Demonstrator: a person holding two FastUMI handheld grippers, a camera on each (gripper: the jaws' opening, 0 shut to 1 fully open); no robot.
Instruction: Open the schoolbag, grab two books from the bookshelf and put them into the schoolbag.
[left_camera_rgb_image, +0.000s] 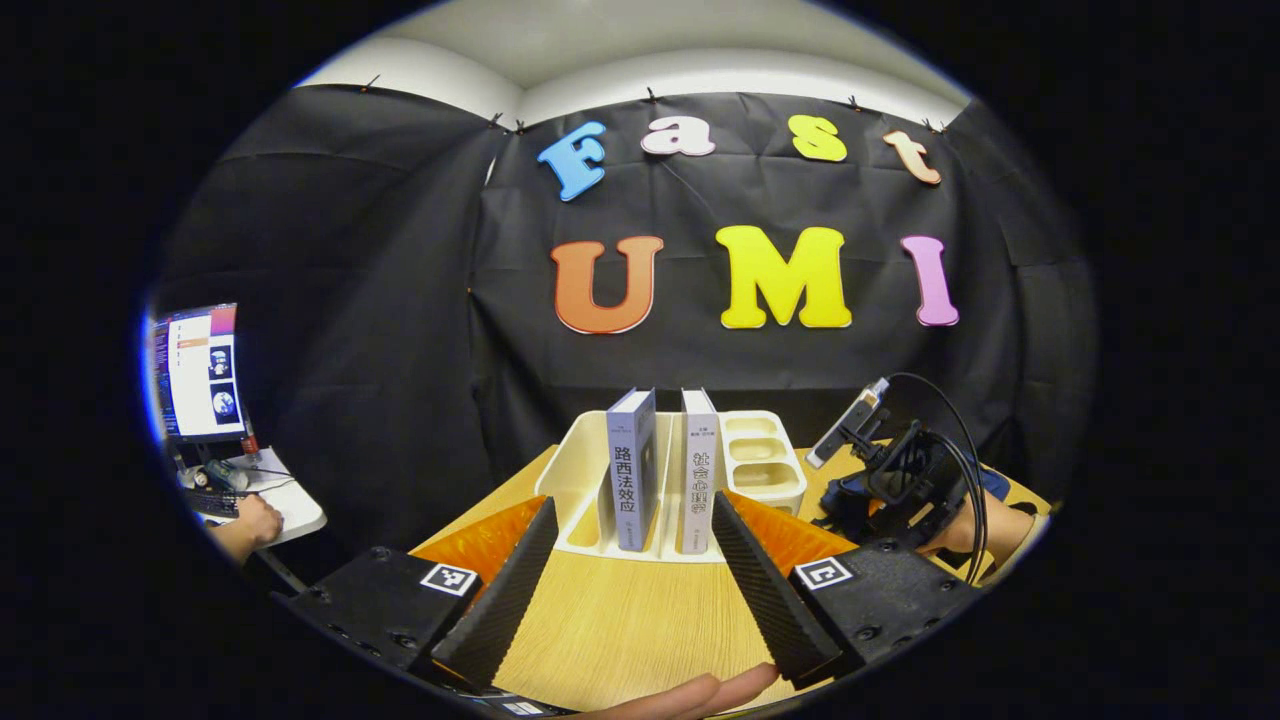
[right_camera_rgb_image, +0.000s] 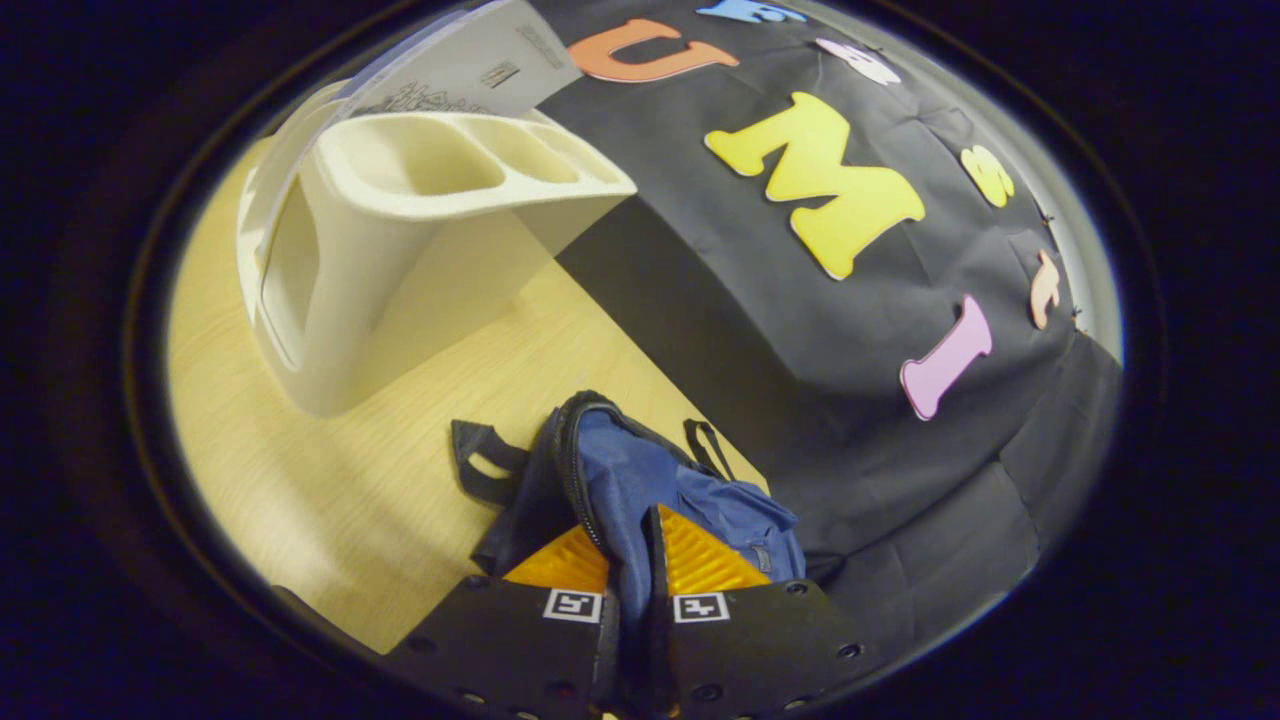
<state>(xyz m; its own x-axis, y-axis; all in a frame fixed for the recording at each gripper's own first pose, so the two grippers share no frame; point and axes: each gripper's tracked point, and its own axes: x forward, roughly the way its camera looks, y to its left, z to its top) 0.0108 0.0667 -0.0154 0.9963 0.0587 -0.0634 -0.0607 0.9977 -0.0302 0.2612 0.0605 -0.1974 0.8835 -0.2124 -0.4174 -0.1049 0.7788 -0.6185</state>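
Presently, the wooden table (left_camera_rgb_image: 620, 620) is seen across the lower centre of the left gripper view, and the white bookshelf (left_camera_rgb_image: 590, 480) stands at its far edge, mid-frame. Two books are held upright in it side by side: a grey book (left_camera_rgb_image: 632, 470) and, just to its right, a white book (left_camera_rgb_image: 699, 472). In the right gripper view the blue schoolbag (right_camera_rgb_image: 640, 490) lies at lower centre on the table, near the foot of the bookshelf (right_camera_rgb_image: 400, 240), which fills the upper left.

The left gripper (left_camera_rgb_image: 632, 590) is observed with its fingers spread wide, nothing between them, aimed at the books from a short way off. The right gripper (right_camera_rgb_image: 628, 560) is clenched on a fold of schoolbag fabric beside the zip, both fingers pressing it.

The step in hand is judged to be the opening of the schoolbag, held by the right gripper, while the first book is being lined up. Next, one spine should be straddled by the left fingers and gripped.
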